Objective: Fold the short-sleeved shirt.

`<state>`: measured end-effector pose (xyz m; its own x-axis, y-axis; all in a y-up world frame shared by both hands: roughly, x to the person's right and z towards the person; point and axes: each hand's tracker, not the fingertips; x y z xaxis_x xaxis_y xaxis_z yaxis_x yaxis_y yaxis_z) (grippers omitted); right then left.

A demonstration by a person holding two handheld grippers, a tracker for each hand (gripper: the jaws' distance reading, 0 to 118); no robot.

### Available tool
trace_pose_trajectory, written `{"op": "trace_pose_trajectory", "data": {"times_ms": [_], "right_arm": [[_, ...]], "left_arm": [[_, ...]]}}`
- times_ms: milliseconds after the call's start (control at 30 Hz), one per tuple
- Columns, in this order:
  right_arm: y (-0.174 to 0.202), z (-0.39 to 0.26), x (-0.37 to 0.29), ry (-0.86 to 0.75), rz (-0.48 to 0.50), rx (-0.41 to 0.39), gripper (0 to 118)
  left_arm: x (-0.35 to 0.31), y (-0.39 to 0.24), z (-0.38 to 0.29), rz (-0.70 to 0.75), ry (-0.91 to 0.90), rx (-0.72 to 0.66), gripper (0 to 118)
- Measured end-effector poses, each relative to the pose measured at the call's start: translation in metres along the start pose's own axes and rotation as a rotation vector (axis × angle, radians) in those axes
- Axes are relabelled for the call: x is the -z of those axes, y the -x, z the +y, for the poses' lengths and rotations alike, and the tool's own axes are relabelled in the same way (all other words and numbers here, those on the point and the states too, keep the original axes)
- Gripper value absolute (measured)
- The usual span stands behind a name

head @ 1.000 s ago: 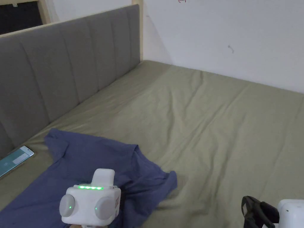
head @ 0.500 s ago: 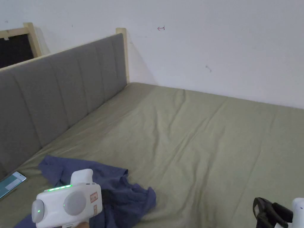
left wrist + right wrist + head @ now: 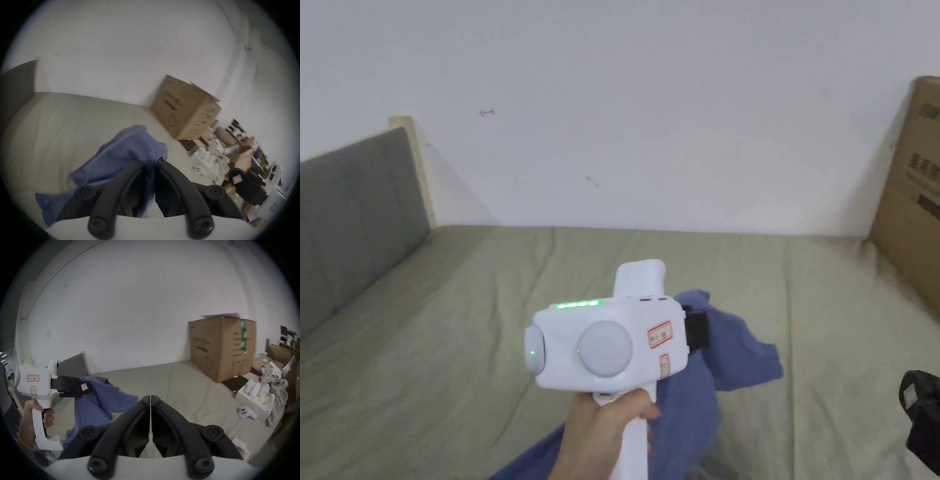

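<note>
Shirt [image 3: 731, 356], blue, short-sleeved: a second ago spread flat on the bed [image 3: 456, 325] near the headboard, now lifted clear and hanging bunched from the left gripper [image 3: 149, 164], whose jaws are clamped on the cloth. Right gripper [image 3: 151, 398]: jaws closed together, holding nothing, low at the person's right. Judged status: repositioning, no fold begun; shirt needs laying flat again.

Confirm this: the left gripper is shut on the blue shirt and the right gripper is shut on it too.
Half right. The left gripper is shut on the blue shirt, but the right gripper view shows the right gripper shut on nothing, clear of the shirt.
</note>
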<state>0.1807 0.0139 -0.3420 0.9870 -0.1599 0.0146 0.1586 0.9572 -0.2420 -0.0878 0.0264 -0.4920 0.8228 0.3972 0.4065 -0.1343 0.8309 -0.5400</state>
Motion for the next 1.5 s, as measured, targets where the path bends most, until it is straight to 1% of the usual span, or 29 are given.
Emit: {"op": "trace_pose_trajectory", "data": {"times_ms": [100,200,267,300,367,400,433,500,533,567,600,633,667,700,733,767,800,833,900,933,1000,1067,1133,1167,1233,1267,1300,1367,1500], "right_arm": [[-0.035,0.004,-0.015,-0.006,-0.088,0.013,2],[-0.065,-0.004,-0.022,0.019,-0.156,0.03,2],[-0.083,-0.016,-0.02,0.054,-0.203,0.042,2],[-0.09,-0.023,-0.019,0.083,-0.222,0.059,2],[-0.103,-0.036,-0.015,0.13,-0.236,0.093,2],[-0.108,-0.042,-0.014,0.155,-0.238,0.106,2],[-0.111,-0.047,-0.013,0.17,-0.237,0.106,2],[-0.116,-0.057,-0.009,0.199,-0.249,0.091,2],[-0.117,-0.06,-0.007,0.214,-0.253,0.086,2],[-0.118,-0.062,-0.004,0.224,-0.251,0.087,2],[-0.117,-0.064,-0.001,0.233,-0.247,0.092,2],[-0.116,-0.066,0.002,0.239,-0.241,0.1,2],[-0.113,-0.067,0.004,0.241,-0.228,0.111,2],[-0.11,-0.068,0.006,0.244,-0.213,0.115,2],[-0.105,-0.067,0.007,0.248,-0.197,0.11,2],[-0.1,-0.067,0.008,0.246,-0.181,0.097,2],[-0.094,-0.067,0.01,0.249,-0.17,0.081,2],[-0.088,-0.067,0.011,0.25,-0.158,0.068,2],[-0.074,-0.068,0.015,0.25,-0.122,0.044,2],[-0.069,-0.069,0.016,0.252,-0.11,0.04,2],[-0.056,-0.073,0.02,0.261,-0.076,0.03,2],[-0.044,-0.078,0.027,0.278,-0.049,0.017,2],[-0.034,-0.082,0.036,0.302,-0.027,-0.002,2],[-0.03,-0.084,0.041,0.309,-0.022,-0.009,2],[-0.024,-0.086,0.048,0.319,-0.007,-0.013,2],[-0.021,-0.087,0.052,0.325,0.001,-0.017,2],[-0.019,-0.088,0.056,0.33,0.004,-0.021,2],[-0.017,-0.091,0.063,0.341,0.004,-0.032,2],[-0.021,-0.103,0.076,0.381,-0.004,-0.043,2]], "left_arm": [[0.043,-0.056,-0.02,-0.111,0.061,0.025,7],[0.096,-0.09,-0.073,-0.16,0.226,0.043,7],[0.136,-0.101,-0.123,-0.154,0.365,0.023,7],[0.156,-0.103,-0.152,-0.123,0.445,0.023,7],[0.186,-0.108,-0.204,-0.078,0.569,0.13,9],[0.195,-0.109,-0.226,-0.056,0.652,0.153,21],[0.198,-0.109,-0.24,-0.049,0.693,0.177,41],[0.191,-0.106,-0.255,-0.059,0.675,0.168,80],[0.187,-0.104,-0.255,-0.106,0.637,0.147,97],[0.18,-0.103,-0.247,-0.146,0.612,0.117,110],[0.176,-0.103,-0.239,-0.121,0.637,0.122,110],[0.174,-0.102,-0.233,-0.117,0.661,0.125,102],[0.166,-0.097,-0.223,-0.13,0.654,0.118,91],[0.155,-0.091,-0.212,-0.153,0.605,0.091,74],[0.144,-0.082,-0.197,-0.144,0.574,0.063,60],[0.133,-0.072,-0.186,-0.121,0.544,0.036,45],[0.118,-0.059,-0.175,-0.091,0.502,0.013,16],[0.105,-0.046,-0.166,-0.075,0.472,-0.002,0],[0.075,-0.015,-0.155,0.007,0.426,-0.005,0],[0.063,-0.001,-0.154,0.088,0.416,0.0,0],[0.04,0.036,-0.16,0.179,0.414,-0.021,0],[0.026,0.072,-0.162,0.232,0.442,-0.102,0],[0.013,0.102,-0.159,0.309,0.416,-0.157,0],[0.009,0.117,-0.15,0.334,0.403,-0.144,5],[0.005,0.14,-0.129,0.385,0.369,-0.142,79],[0.009,0.153,-0.119,0.387,0.366,-0.142,104],[0.014,0.168,-0.11,0.396,0.355,-0.162,114],[0.026,0.194,-0.095,0.428,0.347,-0.19,106],[0.074,0.236,-0.097,0.464,0.451,-0.278,106]]}}
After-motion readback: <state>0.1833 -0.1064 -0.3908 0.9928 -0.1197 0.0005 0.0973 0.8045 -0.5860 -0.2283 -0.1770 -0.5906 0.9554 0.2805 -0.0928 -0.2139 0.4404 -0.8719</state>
